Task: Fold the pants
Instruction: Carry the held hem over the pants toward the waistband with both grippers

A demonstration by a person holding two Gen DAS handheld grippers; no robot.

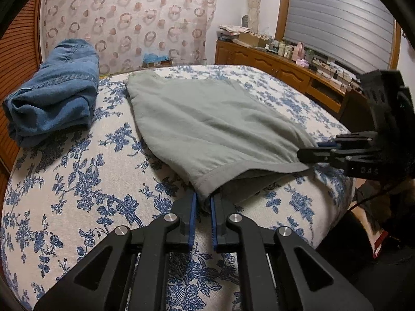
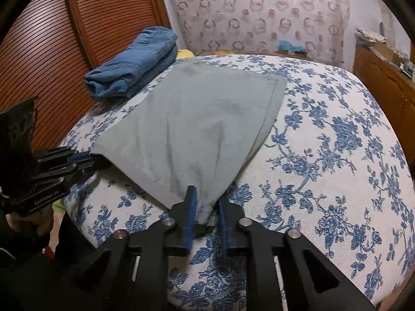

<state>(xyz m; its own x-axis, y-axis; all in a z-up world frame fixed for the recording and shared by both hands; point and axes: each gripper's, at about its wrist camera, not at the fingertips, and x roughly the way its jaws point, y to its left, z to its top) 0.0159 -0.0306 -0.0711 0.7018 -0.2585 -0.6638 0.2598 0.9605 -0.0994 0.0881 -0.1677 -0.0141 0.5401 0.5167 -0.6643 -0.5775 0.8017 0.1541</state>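
Two garments are counted on one bed [image 1: 77, 181]: one grey pants [image 1: 207, 119] and one folded blue jeans [image 1: 54, 96]. Two claws are counted, left claw [image 1: 203, 202] and right claw [image 2: 206, 202].

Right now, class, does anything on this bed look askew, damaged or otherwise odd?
Nothing looks damaged or spilled. The grey pants lie folded on the floral bedspread, with the left gripper and right gripper each pinching a near corner. The blue jeans sit folded by the headboard.

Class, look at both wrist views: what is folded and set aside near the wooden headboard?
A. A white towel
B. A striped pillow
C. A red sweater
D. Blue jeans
D: folded blue jeans lie beside the grey pants on the floral bed cover.
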